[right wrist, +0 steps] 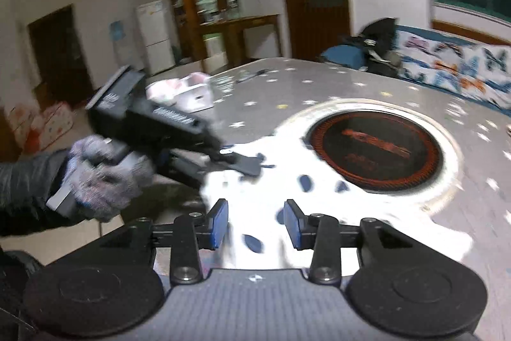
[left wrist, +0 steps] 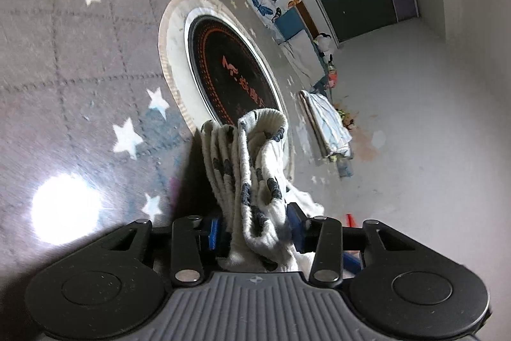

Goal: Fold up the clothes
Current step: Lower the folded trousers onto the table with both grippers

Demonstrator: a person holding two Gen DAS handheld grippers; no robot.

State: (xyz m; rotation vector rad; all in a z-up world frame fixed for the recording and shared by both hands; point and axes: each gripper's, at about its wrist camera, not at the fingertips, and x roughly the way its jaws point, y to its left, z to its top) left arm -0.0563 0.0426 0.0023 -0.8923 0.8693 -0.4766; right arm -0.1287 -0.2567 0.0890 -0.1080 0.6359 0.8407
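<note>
Left gripper (left wrist: pixel 258 230) is pinching a bunched fold of the white dark-spotted garment (left wrist: pixel 255 168), blue pads pressing the cloth on both sides, the fabric standing up in front of it. Right gripper (right wrist: pixel 255 224) is sitting with jaws apart over the same garment (right wrist: pixel 319 197) spread on the star-print table (right wrist: pixel 367 79), pads not touching cloth. Beyond lies the round black-and-orange cooktop (right wrist: pixel 377 155), the garment's far edge overlapping its rim.

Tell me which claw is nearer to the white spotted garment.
Left. The left claw has the white spotted garment bunched between its fingers; the right claw is open just above it, pads not touching.
</note>
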